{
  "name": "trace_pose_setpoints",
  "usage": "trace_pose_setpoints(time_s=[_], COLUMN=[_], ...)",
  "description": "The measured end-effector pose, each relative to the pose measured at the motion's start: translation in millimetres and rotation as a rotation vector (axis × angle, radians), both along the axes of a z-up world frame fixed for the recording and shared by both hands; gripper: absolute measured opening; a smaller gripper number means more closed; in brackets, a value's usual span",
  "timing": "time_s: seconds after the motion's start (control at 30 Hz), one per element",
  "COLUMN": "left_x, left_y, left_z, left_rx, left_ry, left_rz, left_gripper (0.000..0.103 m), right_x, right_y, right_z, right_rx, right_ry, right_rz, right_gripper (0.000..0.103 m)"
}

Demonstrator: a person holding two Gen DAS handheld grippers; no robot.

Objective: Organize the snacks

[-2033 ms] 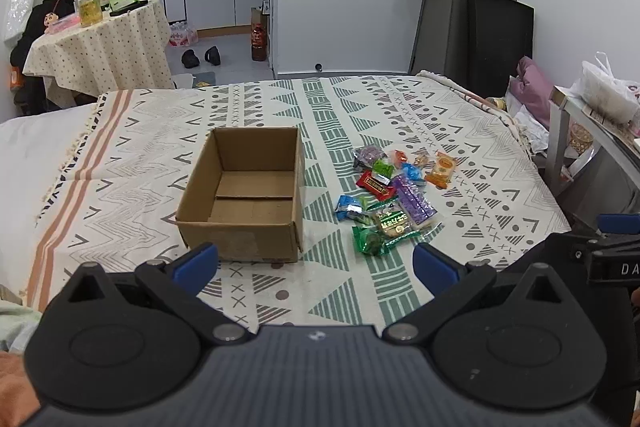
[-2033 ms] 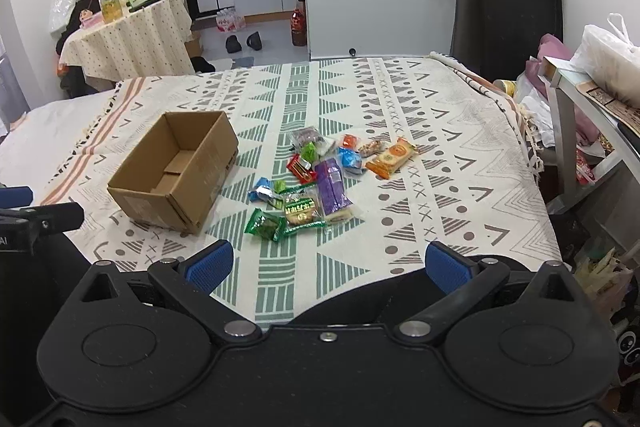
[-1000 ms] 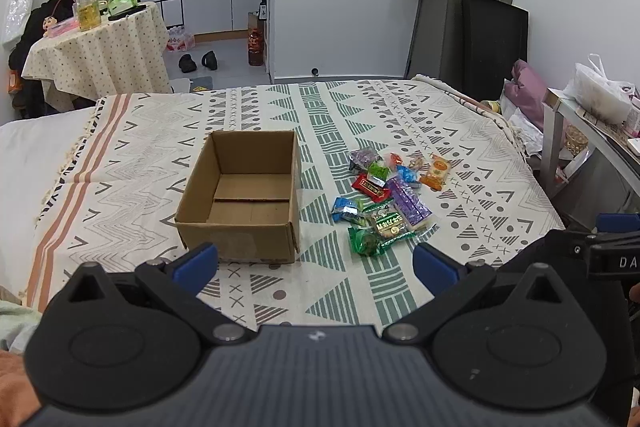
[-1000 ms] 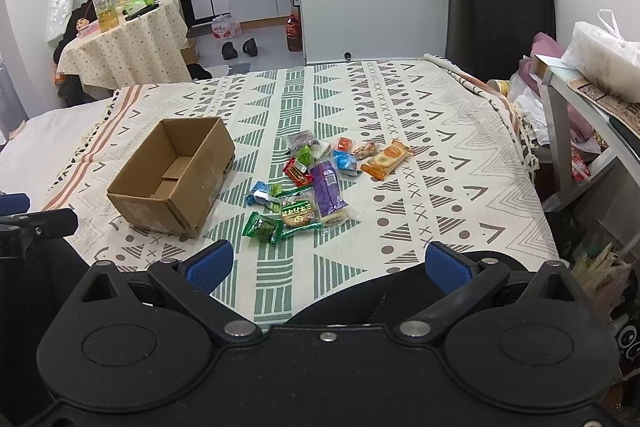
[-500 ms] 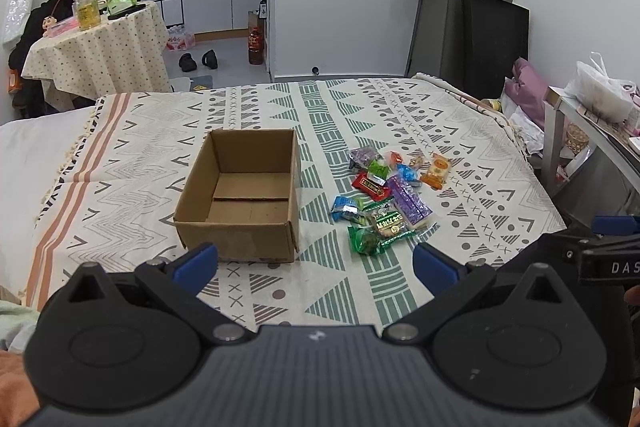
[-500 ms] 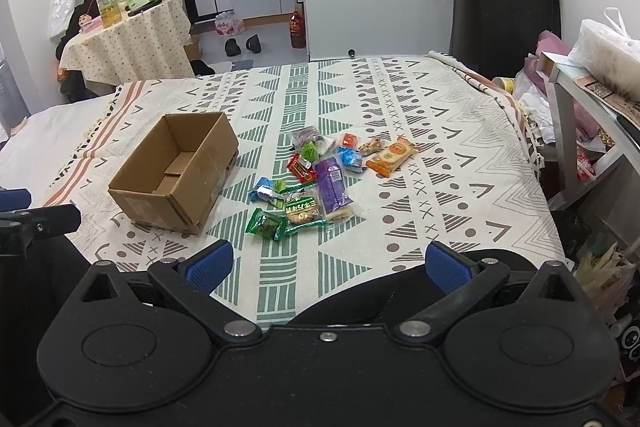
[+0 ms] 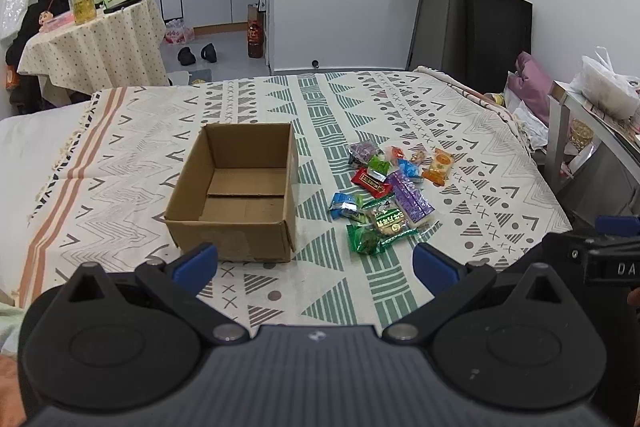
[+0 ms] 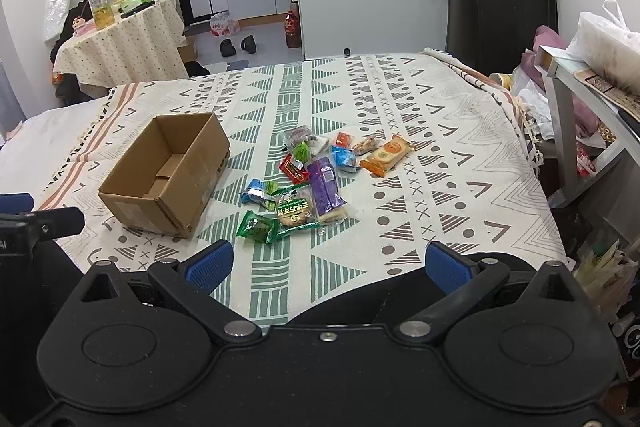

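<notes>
Both your left gripper (image 7: pixel 315 265) and right gripper (image 8: pixel 328 265) are spread wide, holding nothing. The snack packets (image 8: pixel 310 183) sit piled just right of the empty cardboard box (image 7: pixel 236 191). They overlap, so you'll likely pinch two crinkly wrappers or drag the patterned cloth (image 8: pixel 420 131).

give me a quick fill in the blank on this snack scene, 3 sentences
1. The cardboard box on the patterned cloth holds ____ snacks.
2. The snack pile lies to the box's ____ side.
3. Both the left tongs and the right tongs are ____.

Missing words: no; right; open
</notes>
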State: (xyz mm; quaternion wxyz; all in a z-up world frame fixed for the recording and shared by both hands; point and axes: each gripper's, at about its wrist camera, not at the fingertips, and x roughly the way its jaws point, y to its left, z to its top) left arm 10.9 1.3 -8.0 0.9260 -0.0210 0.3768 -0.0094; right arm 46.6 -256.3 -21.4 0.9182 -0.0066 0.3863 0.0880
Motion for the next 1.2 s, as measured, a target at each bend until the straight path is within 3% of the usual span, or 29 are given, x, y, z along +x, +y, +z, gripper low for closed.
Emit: trace_pose_setpoints(time_s=[0.67,1.2], left_x=[61.0,117.5], left_y=[-19.3,-41.5], left_z=[-28.3,-69.4], left_rx=[-0.041,-0.067], left_ry=[0.052,0.121], left_rz=[0.008,0.004], left_gripper=[0.103,0.101], right_x=[46.1,99.5], right_y=[-18.3,-29.4], right_z=[-27.1,-74.5], right_rx=[0.065,0.093], right_ry=[0.014,0.096], right_rz=[0.041,0.011], right_gripper=[0.103,0.086])
